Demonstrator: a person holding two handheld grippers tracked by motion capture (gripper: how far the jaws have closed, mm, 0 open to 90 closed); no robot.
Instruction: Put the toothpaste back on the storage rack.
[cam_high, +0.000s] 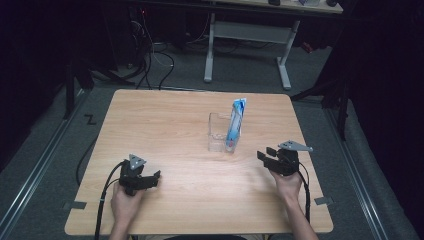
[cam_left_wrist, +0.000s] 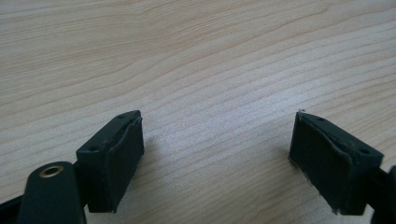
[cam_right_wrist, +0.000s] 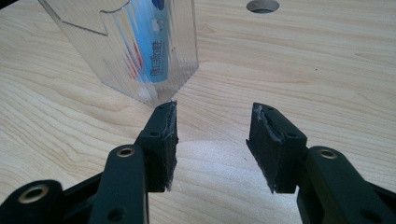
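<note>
Toothpaste tube standing upright in the clear holder
Right hand-held gripper sits near it on the worktop, jaws apart, nothing held.

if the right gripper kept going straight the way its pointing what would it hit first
Probably nothing at first: the right gripper, jaws open and empty, points across bare table. The clear plastic holder with the blue-and-white tube sits left of that line, so it likely passes beside it, though depth is hard to judge.
</note>
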